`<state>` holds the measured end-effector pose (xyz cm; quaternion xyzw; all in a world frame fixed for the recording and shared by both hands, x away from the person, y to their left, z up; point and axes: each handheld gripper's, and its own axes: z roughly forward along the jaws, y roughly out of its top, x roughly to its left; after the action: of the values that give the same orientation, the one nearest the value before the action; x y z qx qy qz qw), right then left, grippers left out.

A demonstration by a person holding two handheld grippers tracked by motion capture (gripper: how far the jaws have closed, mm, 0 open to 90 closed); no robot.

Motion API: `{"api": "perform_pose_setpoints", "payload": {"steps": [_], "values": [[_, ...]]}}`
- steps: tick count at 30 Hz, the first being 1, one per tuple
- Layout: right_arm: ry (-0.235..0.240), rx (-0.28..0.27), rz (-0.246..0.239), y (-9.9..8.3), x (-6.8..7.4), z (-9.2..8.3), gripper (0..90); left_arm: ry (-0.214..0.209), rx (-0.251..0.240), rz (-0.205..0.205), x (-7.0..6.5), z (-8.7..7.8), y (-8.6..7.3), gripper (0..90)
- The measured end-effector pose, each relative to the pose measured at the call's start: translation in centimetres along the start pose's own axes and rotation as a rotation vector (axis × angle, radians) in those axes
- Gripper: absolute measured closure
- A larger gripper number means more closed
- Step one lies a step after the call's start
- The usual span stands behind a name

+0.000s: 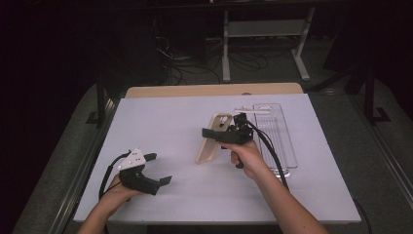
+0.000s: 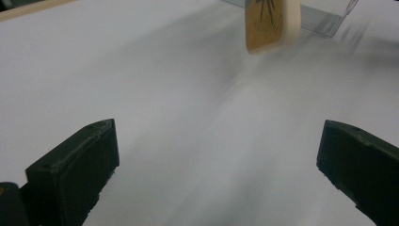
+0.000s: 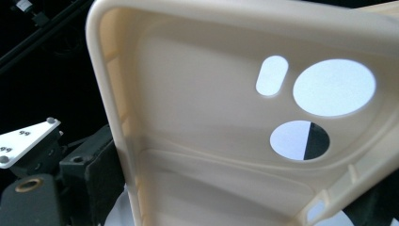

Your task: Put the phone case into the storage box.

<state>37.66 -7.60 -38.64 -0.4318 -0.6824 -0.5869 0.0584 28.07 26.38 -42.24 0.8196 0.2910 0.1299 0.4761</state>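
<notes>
One cream phone case (image 1: 213,139) stands tilted at the frame's centre, its lower end on the white table (image 1: 170,122), clamped near its top by the right gripper (image 1: 221,132). Just right of it lies a clear tray (image 1: 282,141), partly hidden by that gripper and hand (image 1: 248,158). At lower left the left gripper (image 1: 158,169) rests wide open, holding nothing. Beyond the table all is dark.
</notes>
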Motion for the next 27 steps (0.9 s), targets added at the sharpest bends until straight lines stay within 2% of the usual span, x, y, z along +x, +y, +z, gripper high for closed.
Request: {"api": "perform_pose_setpoints", "payload": {"steps": [5,9,13,24,26,27], "values": [[-0.018,-0.015,-0.008,0.7,-0.3,-0.9,9.0,0.001,0.001,-0.001,0.1,0.0,-0.1,0.0],[-0.029,-0.029,-0.001,1.1,-0.7,-1.5,9.1,-0.003,0.006,0.015,0.2,-0.1,0.0,0.0],[-0.033,-0.039,0.012,1.6,-0.9,-2.1,9.1,-0.002,0.013,0.012,0.1,-0.1,0.0,0.0],[-0.065,-0.067,0.000,3.5,-1.3,-3.6,9.2,-0.001,0.011,-0.006,0.1,0.0,0.0,0.0],[-0.075,-0.074,-0.015,3.8,-1.4,-3.9,9.2,0.001,0.010,-0.012,0.1,0.0,0.0,0.0],[-0.078,-0.075,-0.006,4.0,-1.4,-4.0,9.2,0.000,0.010,-0.009,0.1,0.1,0.0,0.0]]}}
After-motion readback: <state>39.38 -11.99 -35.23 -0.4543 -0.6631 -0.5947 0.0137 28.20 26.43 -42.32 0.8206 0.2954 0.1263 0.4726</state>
